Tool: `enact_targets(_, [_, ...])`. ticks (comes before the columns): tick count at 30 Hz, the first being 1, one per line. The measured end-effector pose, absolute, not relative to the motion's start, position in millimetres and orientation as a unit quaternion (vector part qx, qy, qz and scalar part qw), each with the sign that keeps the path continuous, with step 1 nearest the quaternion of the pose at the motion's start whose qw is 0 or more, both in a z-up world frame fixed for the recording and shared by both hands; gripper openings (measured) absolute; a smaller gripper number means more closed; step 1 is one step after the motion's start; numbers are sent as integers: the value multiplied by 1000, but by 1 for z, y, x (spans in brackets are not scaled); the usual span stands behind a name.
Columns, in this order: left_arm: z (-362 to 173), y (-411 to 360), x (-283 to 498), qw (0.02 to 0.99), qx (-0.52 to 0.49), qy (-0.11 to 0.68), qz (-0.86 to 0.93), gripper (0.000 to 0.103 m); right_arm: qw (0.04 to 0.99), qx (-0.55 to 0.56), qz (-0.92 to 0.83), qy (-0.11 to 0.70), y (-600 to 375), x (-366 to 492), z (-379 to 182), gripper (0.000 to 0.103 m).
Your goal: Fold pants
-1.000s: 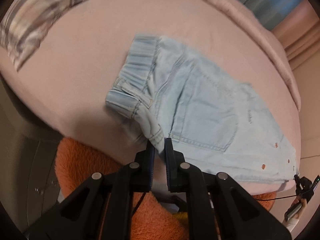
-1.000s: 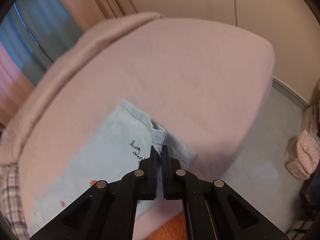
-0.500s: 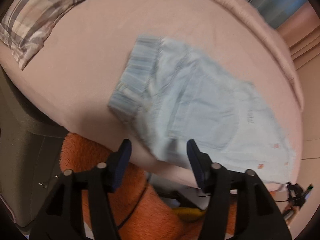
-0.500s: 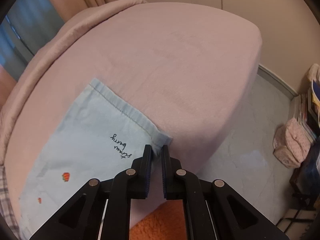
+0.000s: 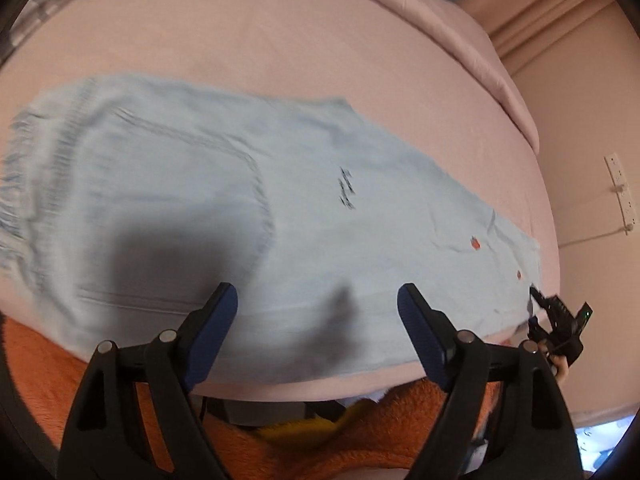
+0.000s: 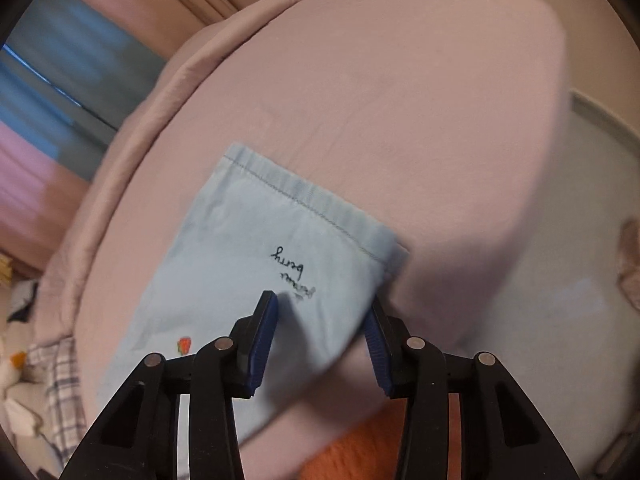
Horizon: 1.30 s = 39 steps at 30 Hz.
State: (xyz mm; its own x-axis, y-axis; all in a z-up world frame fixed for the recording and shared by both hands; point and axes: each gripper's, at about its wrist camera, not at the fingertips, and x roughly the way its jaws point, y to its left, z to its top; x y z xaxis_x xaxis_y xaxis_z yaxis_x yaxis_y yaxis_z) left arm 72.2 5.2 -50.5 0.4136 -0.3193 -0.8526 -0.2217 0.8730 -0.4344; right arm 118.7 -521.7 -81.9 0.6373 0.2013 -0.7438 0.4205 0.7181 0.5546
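Pale blue denim pants (image 5: 248, 208) lie flat along the near edge of a pink bed (image 5: 320, 48), waistband at the left, hem at the right. My left gripper (image 5: 318, 300) hovers over the near side seam, its jaws opening with nothing gripped. In the right wrist view the leg end of the pants (image 6: 260, 248) shows black script and a small red strawberry. My right gripper (image 6: 322, 312) hangs over that leg end, jaws opening, fabric below them but not pinched. The right gripper (image 5: 556, 320) also shows small at the hem in the left wrist view.
An orange fuzzy sleeve (image 5: 380, 436) fills the foreground below both grippers. A rolled pink duvet (image 6: 132, 128) runs along the bed's far side. A plaid pillow (image 6: 60, 384) lies at the left. Pale floor (image 6: 560, 264) lies right of the bed, past its edge.
Both grippers let go of the pants and opened. The left one swung right along the near edge; the pants now lie flat. The right one sank closer over the leg end.
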Motion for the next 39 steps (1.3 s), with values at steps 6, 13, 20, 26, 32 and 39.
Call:
enact_targets(6, [-62,-3,64,800,-236,551,-34,82,815,425,-55,390,-535,125,-88,23])
enact_targets(13, [-62,-4,54,802,-247,544,-23,82,818,440,-40,368,-527,131,-68,8])
enact_targets(20, [-40,20,40,826,-259,500,2,83,881,361,40,304,-471,137,32,7])
enact_targets(26, [-27,34,31,848,-228,477,35,83,912,265,135,281,-378,136,97,7])
enact_targets(32, [-27,53,24,849,-246,465,51,83,873,207,266,352,-263,160,85,8])
enact_targets(39, [-32,67,16,844,-251,471,54,83,816,128,314,468,-164,157,19,8])
